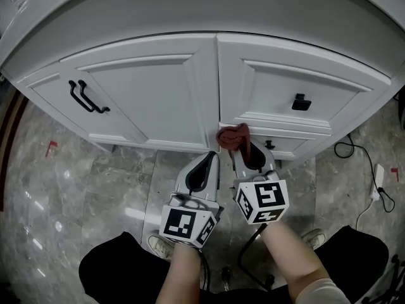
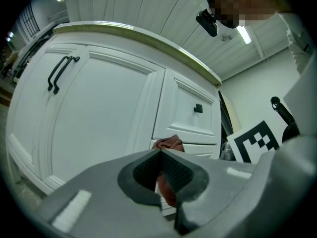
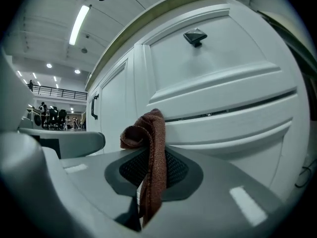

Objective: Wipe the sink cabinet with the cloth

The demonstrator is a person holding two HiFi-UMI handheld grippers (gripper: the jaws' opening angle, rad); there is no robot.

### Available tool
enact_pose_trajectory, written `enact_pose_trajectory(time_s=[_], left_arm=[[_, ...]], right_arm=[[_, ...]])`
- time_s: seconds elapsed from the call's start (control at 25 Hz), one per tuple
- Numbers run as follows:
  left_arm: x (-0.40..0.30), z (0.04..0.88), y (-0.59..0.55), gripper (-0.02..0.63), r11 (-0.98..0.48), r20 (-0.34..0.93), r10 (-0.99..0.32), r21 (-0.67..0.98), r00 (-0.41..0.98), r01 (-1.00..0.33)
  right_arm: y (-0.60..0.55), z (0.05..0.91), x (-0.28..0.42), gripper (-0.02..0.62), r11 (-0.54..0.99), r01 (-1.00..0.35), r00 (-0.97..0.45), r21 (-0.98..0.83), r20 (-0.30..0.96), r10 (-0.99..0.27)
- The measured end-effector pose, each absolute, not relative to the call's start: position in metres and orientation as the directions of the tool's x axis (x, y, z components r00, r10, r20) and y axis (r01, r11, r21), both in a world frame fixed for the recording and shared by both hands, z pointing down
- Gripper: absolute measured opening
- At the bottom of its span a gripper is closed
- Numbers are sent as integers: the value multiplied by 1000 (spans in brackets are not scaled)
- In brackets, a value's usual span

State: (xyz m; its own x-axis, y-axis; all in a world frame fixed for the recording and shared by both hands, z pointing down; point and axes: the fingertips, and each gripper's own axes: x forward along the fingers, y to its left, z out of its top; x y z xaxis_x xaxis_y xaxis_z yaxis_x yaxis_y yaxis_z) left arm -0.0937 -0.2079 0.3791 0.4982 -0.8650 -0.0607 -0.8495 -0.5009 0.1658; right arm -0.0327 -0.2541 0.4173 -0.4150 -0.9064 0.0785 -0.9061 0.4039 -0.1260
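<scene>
- Cloth (image 3: 151, 148): reddish-brown and woven, pinched between the jaws of the right gripper (image 1: 240, 147). Its bunched top stands above the jaw tips, and a tail hangs down between the dark pads.
- Position of the cloth: in the head view I see the bunched end at the front of the sink cabinet (image 1: 158, 100). It lies by the lower edge of the upper right panel, just right of the centre seam (touching or a hair off, I cannot tell).
- Right gripper: closed on the cloth and pointed at the cabinet front, with its marker cube toward me.
- Left gripper (image 1: 213, 158): just beside the right one, on its left. Its jaws are pressed together with nothing between them; in its own view the cloth shows beyond the tips.
- Cabinet front: white, with framed panels. The left door carries a black bar handle (image 1: 88, 98) and the upper right panel a black square knob (image 1: 301, 102). A smaller dark knob (image 1: 269, 144) sits on the panel below, near the right gripper.
- Counter (image 1: 190, 5): its pale curved edge overhangs the doors.
- Floor (image 1: 76, 176): glossy grey marbled tile. A black cable (image 1: 354, 145) trails at the right, well apart from both grippers.
- Forearms (image 1: 297, 252): bare, one behind each cube.
</scene>
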Motion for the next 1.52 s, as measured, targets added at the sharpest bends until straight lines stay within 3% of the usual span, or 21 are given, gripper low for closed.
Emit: enact_pose_trajectory(time_s=[0.8,1.52], left_arm=[[-5,386,-201,0,-630,-55,-772,196,633,-751],[40,405,-193,0,-664,-9,-740,174,673,-727]], right_arm=[[-239,420,92,83,214,-961,-234,-175,106,-966],[-223,424,201,81,-6,-980,-21,-199,134,-991]])
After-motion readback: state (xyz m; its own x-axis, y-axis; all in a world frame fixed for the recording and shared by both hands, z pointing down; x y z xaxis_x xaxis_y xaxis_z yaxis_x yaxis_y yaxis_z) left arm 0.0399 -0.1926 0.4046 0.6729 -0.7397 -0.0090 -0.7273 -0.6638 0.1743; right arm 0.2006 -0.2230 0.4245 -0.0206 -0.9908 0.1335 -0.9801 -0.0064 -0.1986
